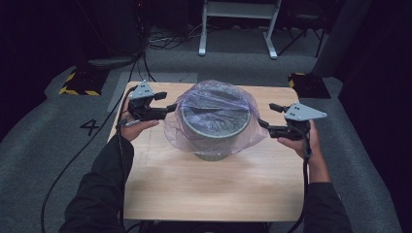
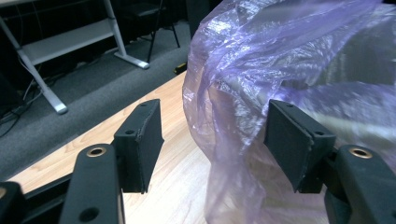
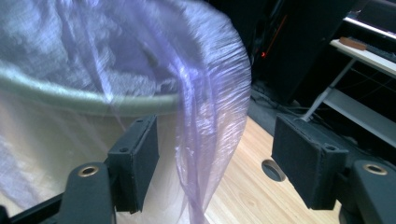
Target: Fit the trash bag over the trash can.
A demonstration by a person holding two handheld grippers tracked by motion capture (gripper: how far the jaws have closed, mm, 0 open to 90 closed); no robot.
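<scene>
A round grey-green bin (image 1: pixel 214 127) stands at the middle of the wooden table (image 1: pixel 214 189), with a thin purple plastic bag (image 1: pixel 214 97) draped over its mouth and sides. My left gripper (image 1: pixel 166 102) is level with the bin's rim on its left side. Its jaws stand apart around the hanging film (image 2: pixel 261 70), and my left gripper (image 2: pixel 215 140) does not pinch it. My right gripper (image 1: pixel 268 115) is at the bin's right side. A loose fold of the bag (image 3: pixel 210 93) hangs between its open jaws, below the bin's rim (image 3: pixel 70 98); my right gripper (image 3: pixel 217 158) leaves it unpressed.
A white desk frame (image 1: pixel 238 24) stands on the carpet beyond the table. Yellow-and-black striped bases sit at the far left (image 1: pixel 80 82) and far right (image 1: pixel 308 85) corners. A round cable hole (image 3: pixel 273 170) is cut in the tabletop near my right gripper.
</scene>
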